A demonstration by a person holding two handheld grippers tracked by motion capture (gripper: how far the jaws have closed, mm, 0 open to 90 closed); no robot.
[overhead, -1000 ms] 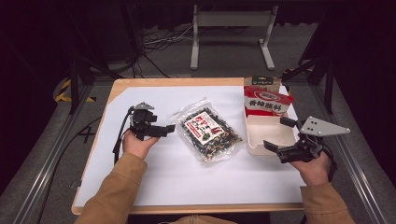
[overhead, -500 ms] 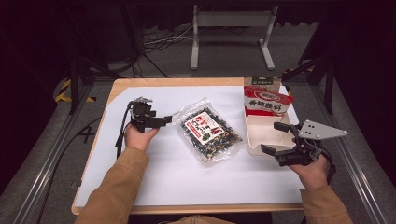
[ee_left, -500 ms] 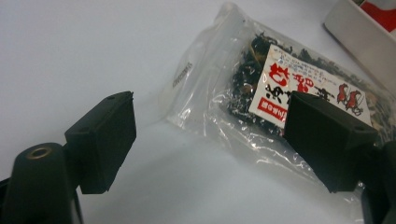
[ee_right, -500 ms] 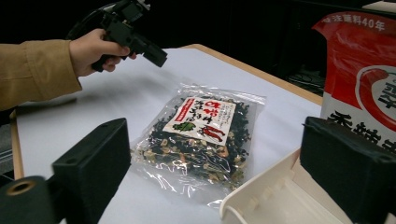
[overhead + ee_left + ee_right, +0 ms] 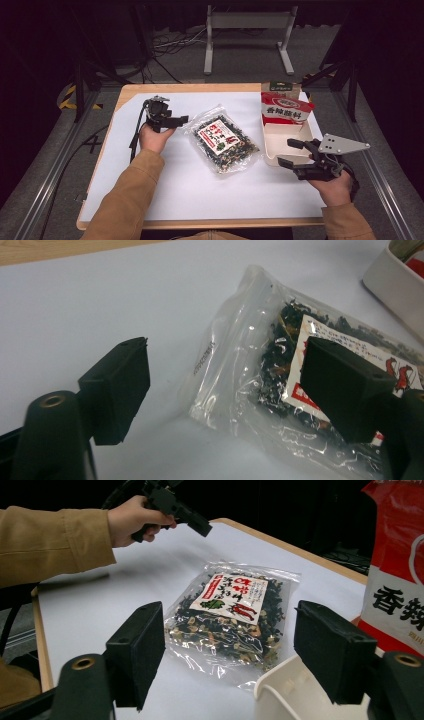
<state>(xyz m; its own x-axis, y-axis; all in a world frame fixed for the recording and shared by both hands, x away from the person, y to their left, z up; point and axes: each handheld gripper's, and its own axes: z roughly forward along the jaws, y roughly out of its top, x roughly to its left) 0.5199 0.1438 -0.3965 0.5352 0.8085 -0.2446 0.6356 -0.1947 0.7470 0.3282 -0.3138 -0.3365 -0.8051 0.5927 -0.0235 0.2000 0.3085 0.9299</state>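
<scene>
Both grippers hold nothing, jaws just closing partway: the left gripper (image 5: 181, 119) beside the clear spice bag (image 5: 223, 142), the right gripper (image 5: 291, 153) at the white tray (image 5: 278, 135).

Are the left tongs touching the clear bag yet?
Apart. In the left gripper view the left tongs stand open above the bag, with bare table visible between the pads.

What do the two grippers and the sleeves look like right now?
Both grippers are black. The left gripper trails a black cable; the right gripper carries a grey three-cornered plate. The fingers are blocky, on arms with brass-ringed holes. The sleeves are tan.
</scene>
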